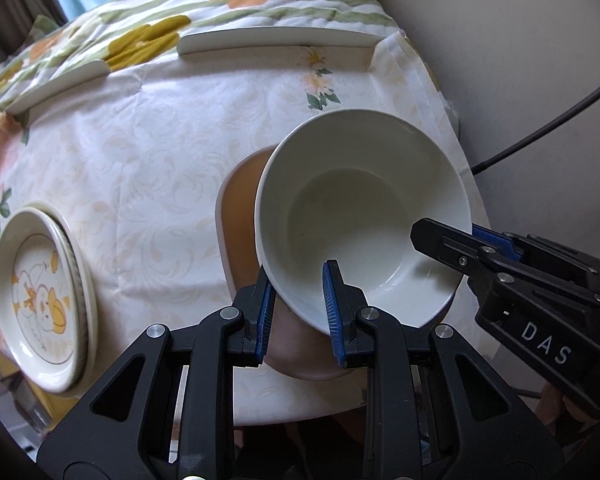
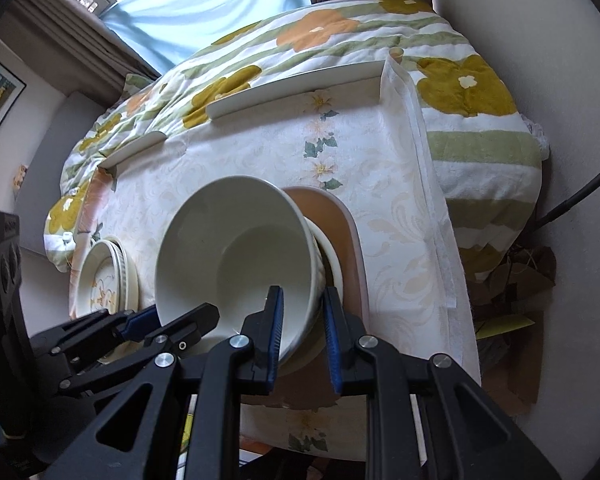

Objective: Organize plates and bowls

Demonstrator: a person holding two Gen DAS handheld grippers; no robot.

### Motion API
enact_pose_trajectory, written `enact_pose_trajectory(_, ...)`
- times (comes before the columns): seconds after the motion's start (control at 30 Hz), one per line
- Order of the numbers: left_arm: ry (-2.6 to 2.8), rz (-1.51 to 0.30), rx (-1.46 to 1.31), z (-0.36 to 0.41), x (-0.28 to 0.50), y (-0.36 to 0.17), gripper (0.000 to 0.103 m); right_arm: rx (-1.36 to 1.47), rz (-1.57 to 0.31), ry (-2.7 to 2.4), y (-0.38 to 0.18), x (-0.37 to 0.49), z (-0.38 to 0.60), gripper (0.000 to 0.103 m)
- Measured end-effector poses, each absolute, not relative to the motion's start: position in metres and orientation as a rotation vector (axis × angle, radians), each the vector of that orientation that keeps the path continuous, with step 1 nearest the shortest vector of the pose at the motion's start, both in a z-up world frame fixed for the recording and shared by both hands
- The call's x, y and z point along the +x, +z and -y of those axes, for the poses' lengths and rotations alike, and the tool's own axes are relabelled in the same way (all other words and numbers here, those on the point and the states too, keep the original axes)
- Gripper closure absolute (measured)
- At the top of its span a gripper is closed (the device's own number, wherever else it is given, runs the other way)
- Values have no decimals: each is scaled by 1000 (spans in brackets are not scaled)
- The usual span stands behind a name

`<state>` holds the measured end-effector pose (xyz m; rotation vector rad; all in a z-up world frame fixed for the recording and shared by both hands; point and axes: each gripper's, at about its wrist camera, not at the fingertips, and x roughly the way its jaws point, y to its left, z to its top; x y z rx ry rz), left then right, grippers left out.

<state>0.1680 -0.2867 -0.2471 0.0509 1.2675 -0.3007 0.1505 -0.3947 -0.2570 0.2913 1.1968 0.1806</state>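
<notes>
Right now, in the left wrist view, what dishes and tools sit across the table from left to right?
Stack of plates with a cartoon print → tan plate → left gripper straddling the white bowl's near rim → white bowl → right gripper on the bowl's right rim.

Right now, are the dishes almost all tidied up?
Partly. The plates already sit stacked at the table's left. Both tools, left and right, grip the white bowl, tilted over the brown plate. It still needs setting down.
</notes>
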Motion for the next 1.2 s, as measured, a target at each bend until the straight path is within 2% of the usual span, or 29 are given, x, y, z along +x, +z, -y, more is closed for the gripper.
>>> enact_pose_trajectory(0.63, -312, -1263, 110, 288, 169, -249, 82, 284, -1190, 149, -255, 144, 395, 85)
enact_pose_trajectory(0.8, -314, -1211, 81, 272, 166, -223, 82, 289, -1139, 165, -231, 138, 404, 85)
enact_pose_trajectory(0.9, -296, -1118, 88, 259, 162, -195, 82, 262, -1098, 193, -208, 133, 410, 84)
enact_pose_trajectory(0.93, -295, -1083, 91, 254, 159, -186, 82, 247, -1081, 201, -200, 130, 412, 80)
enact_pose_trajectory(1.0, -290, -1020, 112, 245, 153, -168, 81, 220, -1051, 216, -187, 123, 415, 47)
enact_pose_trajectory(1.03, -284, -1003, 125, 242, 152, -162, 80, 206, -1029, 227, -179, 119, 417, 22)
enact_pose_trajectory(1.07, -278, -990, 142, 239, 150, -158, 78, 195, -1013, 234, -174, 115, 418, 15)
enact_pose_trajectory(1.13, -276, -983, 177, 236, 152, -155, 69, 150, -991, 239, -165, 110, 419, 15)
enact_pose_trajectory(1.17, -283, -980, 185, 233, 151, -155, 52, 123, -984, 239, -163, 107, 418, 15)
enact_pose_trajectory(1.2, -292, -972, 188, 229, 151, -155, 29, 95, -980, 242, -162, 105, 417, 15)
